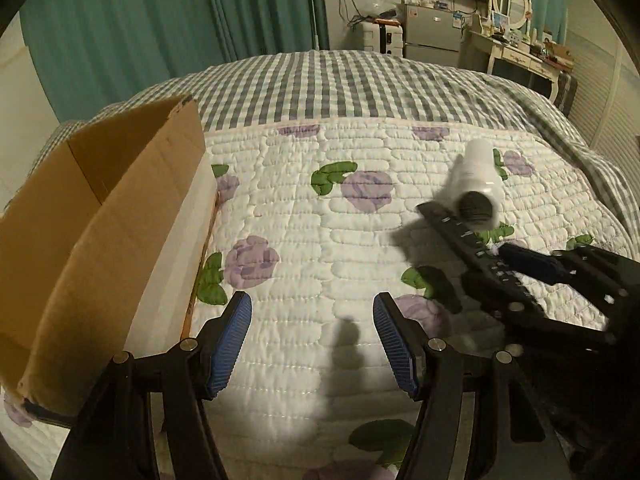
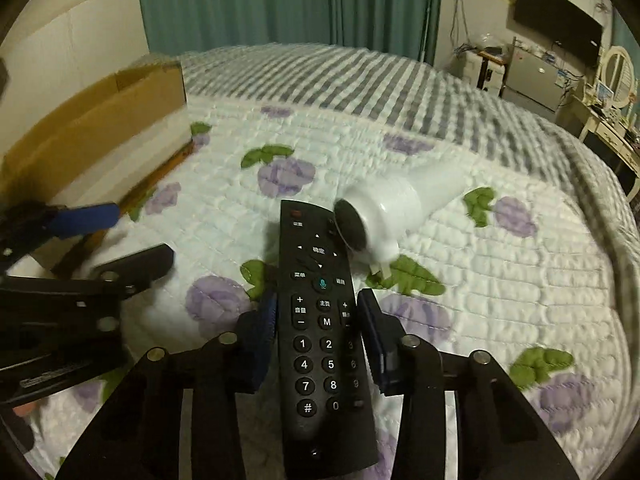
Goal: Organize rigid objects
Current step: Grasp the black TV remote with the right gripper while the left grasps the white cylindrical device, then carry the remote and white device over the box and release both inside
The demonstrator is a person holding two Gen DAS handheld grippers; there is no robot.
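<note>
My right gripper (image 2: 318, 320) is shut on a black remote control (image 2: 320, 320) and holds it above the quilt; the remote also shows in the left wrist view (image 1: 476, 248). A white hair dryer (image 2: 400, 208) lies on the quilt just beyond the remote's tip, its dark rear grille toward me; it also shows in the left wrist view (image 1: 476, 184). My left gripper (image 1: 312, 340) is open and empty over the quilt, to the right of an open cardboard box (image 1: 100, 216). The box also shows at the left of the right wrist view (image 2: 100, 128).
The bed carries a white quilt with purple flowers (image 1: 320, 240) and a grey checked blanket (image 1: 340, 84) behind it. Teal curtains (image 1: 160, 20) hang beyond. A small fridge (image 1: 432, 32) and a dressing table (image 1: 516, 48) stand at the far right.
</note>
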